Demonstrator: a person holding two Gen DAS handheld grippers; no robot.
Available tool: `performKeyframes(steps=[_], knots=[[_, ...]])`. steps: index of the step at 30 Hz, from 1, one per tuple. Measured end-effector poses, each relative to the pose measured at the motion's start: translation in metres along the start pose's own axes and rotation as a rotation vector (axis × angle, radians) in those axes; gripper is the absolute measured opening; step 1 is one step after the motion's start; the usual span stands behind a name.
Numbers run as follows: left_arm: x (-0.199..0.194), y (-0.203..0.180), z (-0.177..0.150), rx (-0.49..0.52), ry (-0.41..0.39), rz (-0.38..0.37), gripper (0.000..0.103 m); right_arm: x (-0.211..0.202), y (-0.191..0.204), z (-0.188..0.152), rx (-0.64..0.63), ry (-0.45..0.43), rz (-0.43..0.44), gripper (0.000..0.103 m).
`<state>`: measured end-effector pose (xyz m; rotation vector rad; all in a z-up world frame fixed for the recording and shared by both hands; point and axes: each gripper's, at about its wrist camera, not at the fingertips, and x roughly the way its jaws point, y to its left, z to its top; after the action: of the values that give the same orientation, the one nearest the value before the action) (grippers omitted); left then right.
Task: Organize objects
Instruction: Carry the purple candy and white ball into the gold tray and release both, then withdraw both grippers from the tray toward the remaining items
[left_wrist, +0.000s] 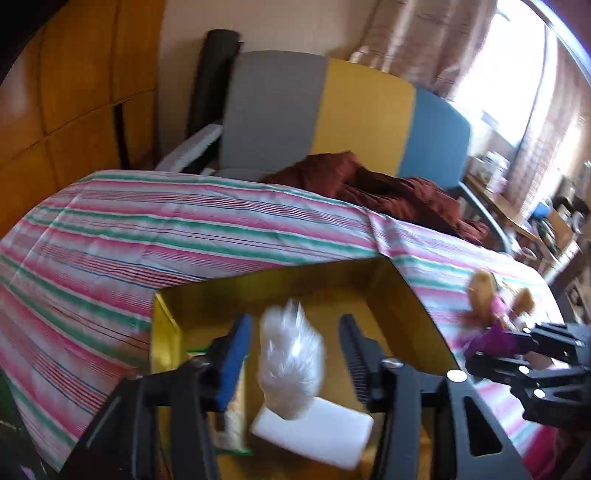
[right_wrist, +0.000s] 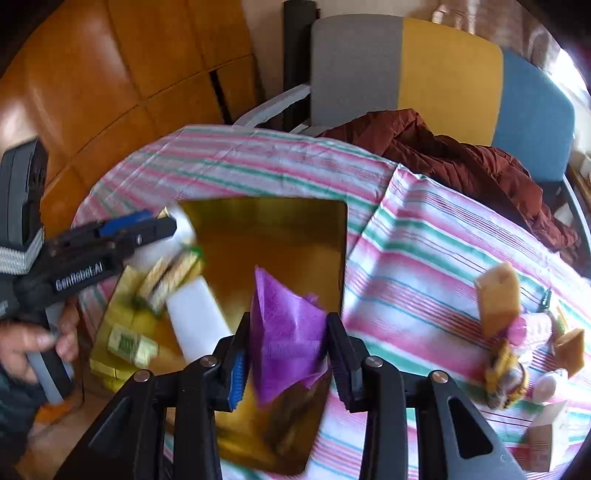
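Right gripper (right_wrist: 288, 354): fingers closed on a purple tissue-like sheet (right_wrist: 286, 325); the sheet stands up between the pads and fans out above them; the gripper hangs over the near right part of the gold box (right_wrist: 266, 236)

Left gripper (left_wrist: 295, 354): fingers spread apart over the gold box (left_wrist: 417, 295); a blurred white crinkly plastic bag (left_wrist: 291, 358) sits in the gap, touching neither finger as far as the blur allows; seen from the right wrist camera, the left gripper (right_wrist: 162, 229) reaches in level from the left, with a hand (right_wrist: 33, 339) wrapped round its grey handle

Box contents: a white block (left_wrist: 317, 432) lies flat on the floor, under the bag; a green and cream packet (left_wrist: 234, 417) leans by the left wall; the far half of the floor is bare gold

Box edges: the far wall and right wall stand up above the striped cloth (left_wrist: 147, 236); the left wall lies near the table's left edge

Room around: wide bare cloth far and left of the box; to the right, a cluster of small toys (right_wrist: 506, 332), well apart from the box; a brown garment (right_wrist: 461, 155) heaped at the far right edge; a chair (right_wrist: 443, 70) in grey, yellow and blue panels behind it
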<state>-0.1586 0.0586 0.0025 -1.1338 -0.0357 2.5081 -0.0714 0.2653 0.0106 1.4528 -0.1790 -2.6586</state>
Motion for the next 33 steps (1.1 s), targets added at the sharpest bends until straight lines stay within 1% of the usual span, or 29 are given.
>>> performKeyframes(steps=[1,2,4,6,10,12,14,18,22,26,27,29,30,32,33], knots=[[0.000,0.005,0.002,-0.025,-0.002,0.004,0.065,0.003,-0.001,0.005,0.026,-0.008,0.010,0.052],[-0.002,0.011,0.001,-0.053,-0.009,0.000,0.069,0.004,-0.001,0.008,0.042,-0.014,0.014,0.057],[-0.011,0.020,-0.003,-0.092,-0.028,-0.007,0.071,0.004,0.000,0.009,0.053,-0.024,0.011,0.061],[-0.017,0.021,-0.008,-0.093,-0.036,0.000,0.071,0.003,0.001,0.005,0.055,-0.022,0.008,0.061],[-0.029,0.019,-0.031,-0.096,-0.034,0.007,0.072,0.003,0.004,-0.008,0.059,-0.006,-0.005,0.062],[-0.034,0.017,-0.045,-0.105,-0.024,0.003,0.073,0.003,0.006,-0.017,0.063,0.001,-0.009,0.064],[-0.038,0.015,-0.055,-0.110,-0.013,0.004,0.073,0.002,0.009,-0.025,0.064,0.003,-0.015,0.068],[-0.046,0.010,-0.070,-0.111,-0.001,0.008,0.074,-0.001,0.014,-0.038,0.063,-0.002,-0.026,0.069],[-0.057,0.008,-0.078,-0.111,-0.010,0.019,0.075,-0.008,0.016,-0.048,0.077,-0.024,-0.036,0.075],[-0.065,0.010,-0.079,-0.126,-0.024,0.022,0.077,-0.011,0.013,-0.051,0.100,-0.037,-0.040,0.077],[-0.067,0.011,-0.078,-0.130,-0.027,0.023,0.077,-0.009,0.013,-0.050,0.111,-0.037,-0.054,0.077],[-0.071,0.014,-0.078,-0.142,-0.038,0.033,0.077,-0.003,0.015,-0.050,0.123,-0.025,-0.125,0.077],[-0.073,0.015,-0.078,-0.146,-0.042,0.037,0.077,0.000,0.017,-0.050,0.122,-0.022,-0.134,0.077],[-0.076,0.019,-0.078,-0.153,-0.048,0.046,0.078,0.008,0.029,-0.052,0.080,-0.004,-0.124,0.077],[-0.077,0.021,-0.077,-0.157,-0.049,0.050,0.078,0.012,0.040,-0.053,0.033,0.013,-0.114,0.077]])
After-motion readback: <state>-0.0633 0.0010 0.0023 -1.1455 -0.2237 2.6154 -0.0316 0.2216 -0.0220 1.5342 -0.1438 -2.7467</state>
